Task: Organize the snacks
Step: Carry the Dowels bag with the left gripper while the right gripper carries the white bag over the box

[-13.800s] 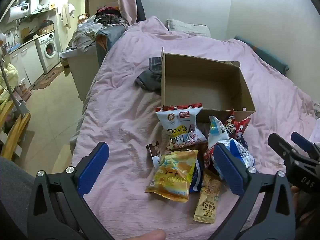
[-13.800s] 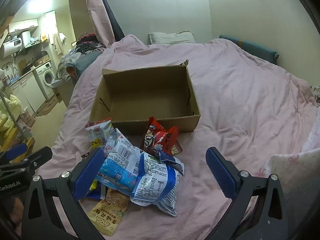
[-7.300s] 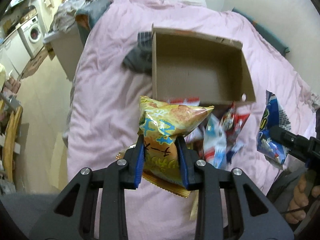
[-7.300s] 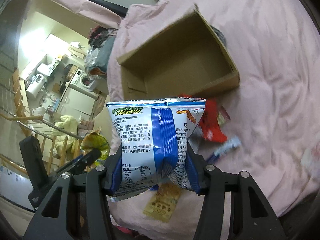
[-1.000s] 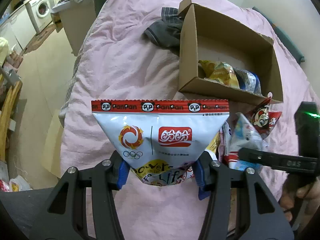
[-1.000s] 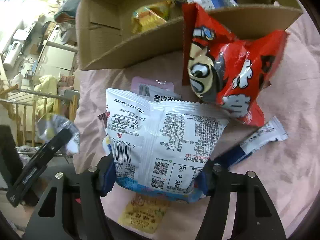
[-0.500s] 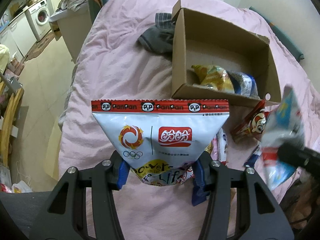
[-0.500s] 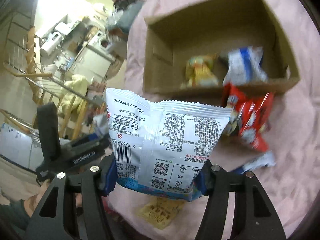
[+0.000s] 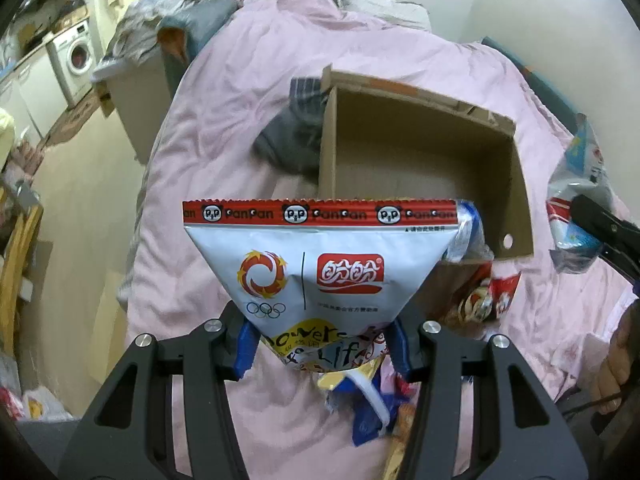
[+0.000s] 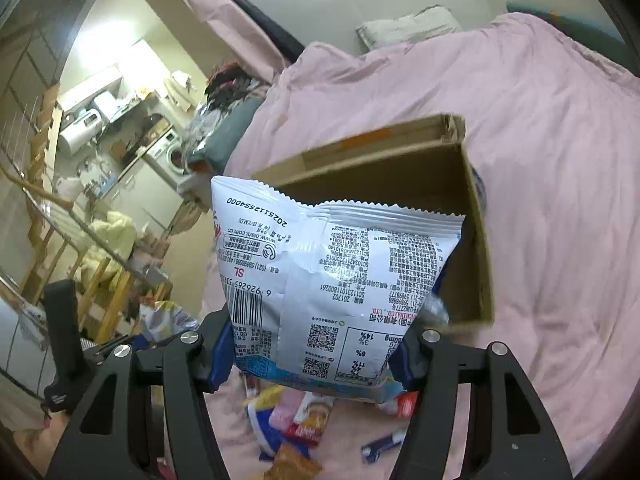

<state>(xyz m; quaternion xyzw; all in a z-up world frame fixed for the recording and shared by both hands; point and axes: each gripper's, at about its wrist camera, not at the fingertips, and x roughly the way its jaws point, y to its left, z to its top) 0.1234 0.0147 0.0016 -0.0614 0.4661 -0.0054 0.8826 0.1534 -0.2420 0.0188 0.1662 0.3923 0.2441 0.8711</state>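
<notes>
Holding a snack in each gripper, we see both bags lifted above the pink bed cover point(image 9: 224, 128) with the cardboard box point(image 9: 520, 208) behind them. In the left wrist view, the left gripper point(image 9: 322, 346) has its jaws pinching the lower end of the white PanPan bag point(image 9: 316, 264), which fills the centre of the frame with its red strip uppermost. The box lies in the upper right of that frame, open side up, and a blue-and-white packet point(image 9: 466, 232) shows inside it just past the bag's right corner. A red snack bag point(image 9: 486, 300) lies on the cover just in front of the box's near wall, and more small packets point(image 9: 360, 396) sit at lower centre, partly hidden by the bag. A grey garment point(image 9: 288, 140) lies against the box's left wall. At the right edge the other gripper's bag appears, blurred. In the right wrist view, the right gripper point(image 10: 312, 364) has its jaws pinching the bottom of the white printed bag point(image 10: 332, 280), its barcode side toward us, at centre frame. The box stands behind it, upper centre to right. Loose small packets point(image 10: 304, 420) lie on the cover at the bottom centre. A washing machine point(image 9: 78, 58) stands in the upper left of the left view.
</notes>
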